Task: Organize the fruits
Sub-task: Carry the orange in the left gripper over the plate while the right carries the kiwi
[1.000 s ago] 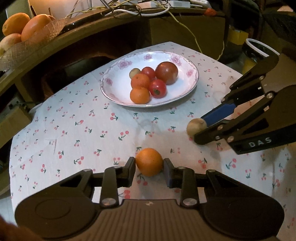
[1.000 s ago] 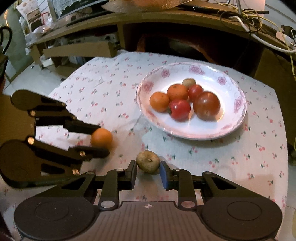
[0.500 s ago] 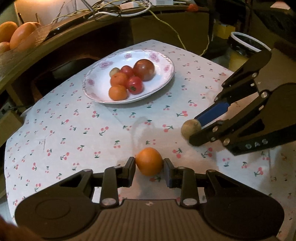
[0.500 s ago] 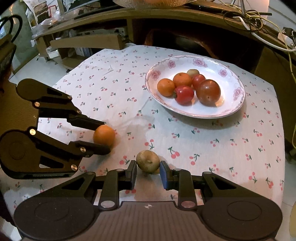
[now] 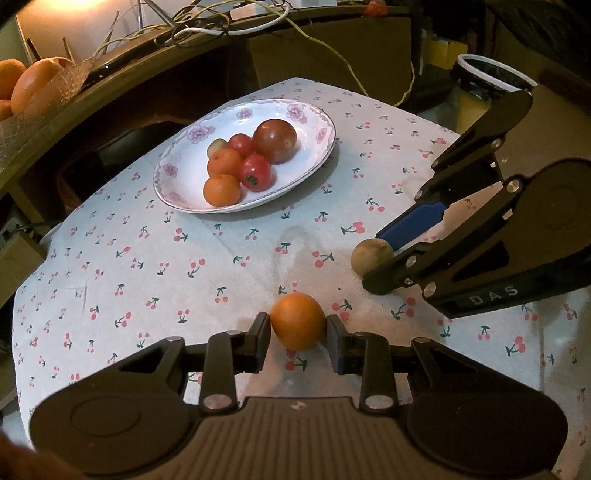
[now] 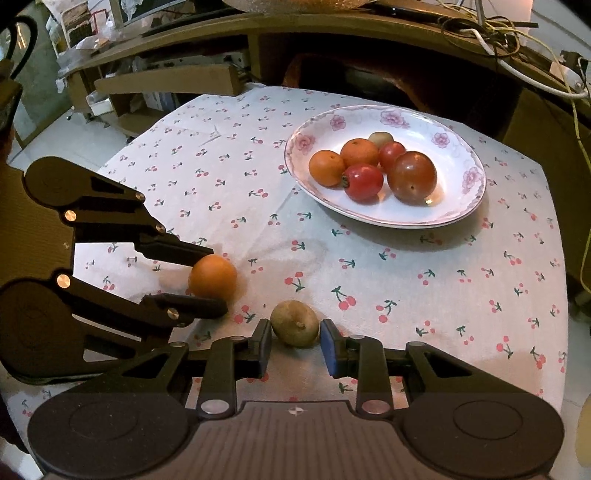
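Observation:
My left gripper [image 5: 298, 332] is shut on an orange [image 5: 298, 320] low over the cherry-print tablecloth [image 5: 147, 258]. In the right wrist view a brownish round fruit [image 6: 294, 323] rests on the cloth between the pads of my right gripper [image 6: 295, 341]. Its jaws are opening, and a thin gap shows at the blue right pad. The two grippers are side by side, each visible in the other's view. Beyond them a white flowered plate [image 6: 436, 140] holds two oranges, several tomatoes and a small brownish fruit.
A wooden shelf behind the table carries a glass bowl of large oranges [image 5: 22, 85] and tangled cables [image 5: 221, 22]. A white-rimmed bin [image 5: 491, 74] stands past the table's far right edge. Cardboard boxes [image 6: 166, 79] sit beyond the left edge.
Both views have drawn back from the plate, which now looks farther away. The right gripper's pads have parted slightly from the brownish fruit. The left still grips the orange.

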